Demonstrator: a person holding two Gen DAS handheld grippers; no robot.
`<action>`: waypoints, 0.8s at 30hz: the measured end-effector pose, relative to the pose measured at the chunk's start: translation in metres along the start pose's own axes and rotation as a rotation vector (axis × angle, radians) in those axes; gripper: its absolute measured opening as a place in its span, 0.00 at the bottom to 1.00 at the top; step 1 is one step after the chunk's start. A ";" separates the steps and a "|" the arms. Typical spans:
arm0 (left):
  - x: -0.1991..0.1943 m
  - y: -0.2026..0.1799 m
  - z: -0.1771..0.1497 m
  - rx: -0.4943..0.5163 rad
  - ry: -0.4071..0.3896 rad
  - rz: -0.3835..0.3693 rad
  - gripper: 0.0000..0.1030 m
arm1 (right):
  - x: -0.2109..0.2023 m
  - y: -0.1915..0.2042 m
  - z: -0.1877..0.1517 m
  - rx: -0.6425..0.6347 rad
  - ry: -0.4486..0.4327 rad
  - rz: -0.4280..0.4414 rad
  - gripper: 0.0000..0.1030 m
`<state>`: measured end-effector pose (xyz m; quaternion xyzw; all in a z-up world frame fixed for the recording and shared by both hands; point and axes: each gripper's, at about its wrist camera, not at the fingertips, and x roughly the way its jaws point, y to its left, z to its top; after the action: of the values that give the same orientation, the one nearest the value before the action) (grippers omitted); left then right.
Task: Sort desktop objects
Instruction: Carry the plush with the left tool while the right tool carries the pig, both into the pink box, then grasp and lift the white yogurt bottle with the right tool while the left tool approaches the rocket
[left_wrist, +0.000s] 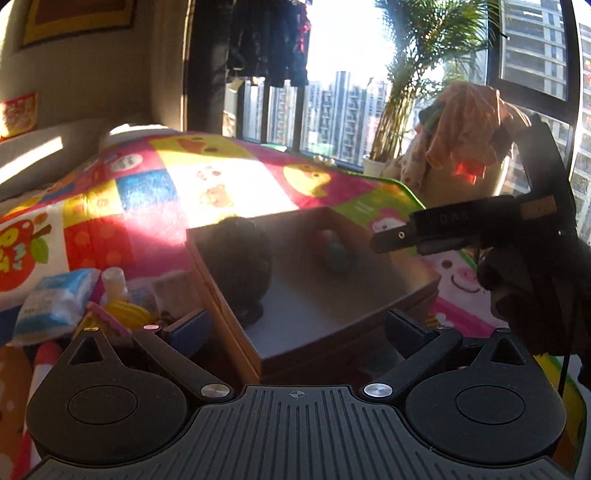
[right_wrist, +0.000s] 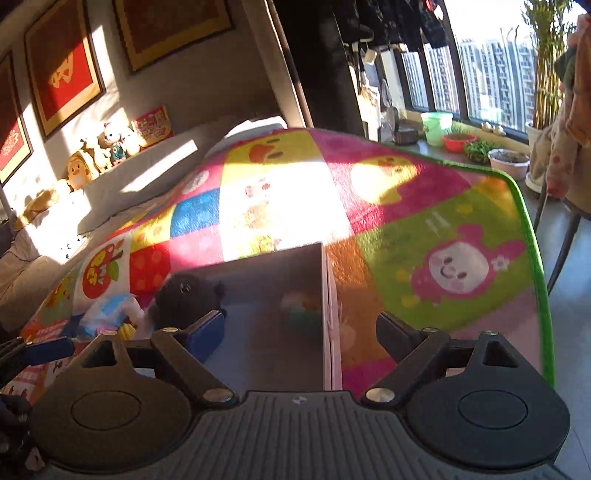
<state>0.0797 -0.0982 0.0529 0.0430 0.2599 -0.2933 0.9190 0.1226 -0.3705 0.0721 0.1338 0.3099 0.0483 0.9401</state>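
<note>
A patchwork play mat (right_wrist: 295, 206) in bright cartoon squares covers the work surface, part in strong sun and part in shade. On it stands an open cardboard box (left_wrist: 402, 291), its inside shaded. Within the box, against the left wall, sits a black plush toy (left_wrist: 243, 266); toward the far right corner lies a small, blurred red-and-teal toy (left_wrist: 334, 251), well apart from the plush.

Outside the box, just beside its left wall, a loose heap waits unsorted: a blue-and-white tissue pack (left_wrist: 55, 299), a small white bottle (left_wrist: 113, 280) and a yellow ribbed item (left_wrist: 127, 314), close together. Other pieces in the heap are too blurred to identify.

The left gripper (left_wrist: 288, 328) hovers at the box's near edge, jaws spread wide with nothing between them. The right gripper (right_wrist: 299, 325) hangs over the box's right wall, jaws likewise released and empty; in the left wrist view it (left_wrist: 391, 242) reaches in from the right above the box.
</note>
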 end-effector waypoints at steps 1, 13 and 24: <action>0.004 -0.003 -0.007 -0.002 0.015 -0.009 1.00 | 0.007 -0.003 -0.006 0.016 0.030 0.001 0.87; -0.007 0.039 -0.020 -0.151 -0.015 0.009 1.00 | 0.046 0.049 -0.011 -0.037 0.113 0.076 0.97; -0.074 0.115 -0.068 -0.344 -0.028 0.432 1.00 | 0.009 0.188 -0.002 -0.492 -0.036 0.104 0.93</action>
<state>0.0622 0.0506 0.0229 -0.0633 0.2777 -0.0426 0.9576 0.1273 -0.1877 0.1187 -0.0823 0.2646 0.1683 0.9460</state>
